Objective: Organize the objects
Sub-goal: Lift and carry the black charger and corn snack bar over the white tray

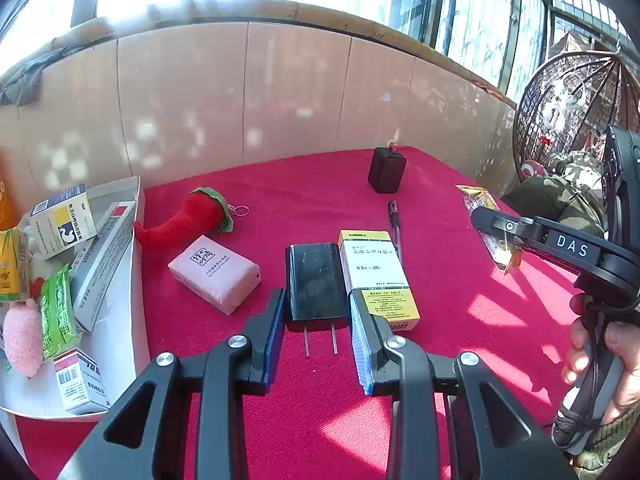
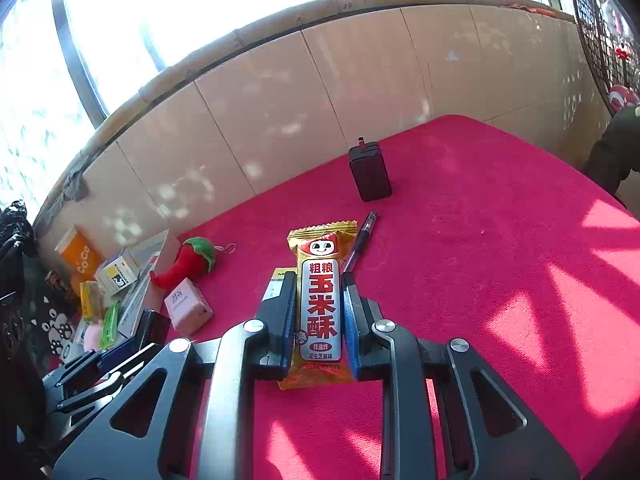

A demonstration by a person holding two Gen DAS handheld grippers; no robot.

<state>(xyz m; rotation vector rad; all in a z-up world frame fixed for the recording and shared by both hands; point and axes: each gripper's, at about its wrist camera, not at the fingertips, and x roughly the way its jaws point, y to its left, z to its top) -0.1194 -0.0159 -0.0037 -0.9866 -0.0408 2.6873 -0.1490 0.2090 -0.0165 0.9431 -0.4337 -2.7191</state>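
I have the left gripper (image 1: pixel 318 334) low over the red cloth (image 1: pixel 460 208), its jaws spread on either side of the black charger (image 1: pixel 316 282). The charger lies flat, its long axis running near to far, and its two metal prongs point back toward me. The left pad sits close beside its near left corner and the right pad close beside its near right corner; I cannot tell whether either one is touching.

Just right of the charger lies a yellow and white medicine box (image 1: pixel 378 274), also lengthwise near to far, with a pen (image 1: pixel 394 224) beyond it. To the left lie a pink packet (image 1: pixel 216 274) and a red chili toy (image 1: pixel 184 216), its tip pointing left. Farther off stands a black box (image 1: pixel 387 170). At the left edge a white tray (image 1: pixel 120 340) holds several boxes and packets.

My right gripper (image 2: pixel 318 324) is clamped on a snack bar (image 2: pixel 320 304). The wrapper runs lengthwise along the fingers, its face-printed end pointing away from me toward the far wall, its near end between the pads. In the left view the bar hangs at the right side above the cloth.
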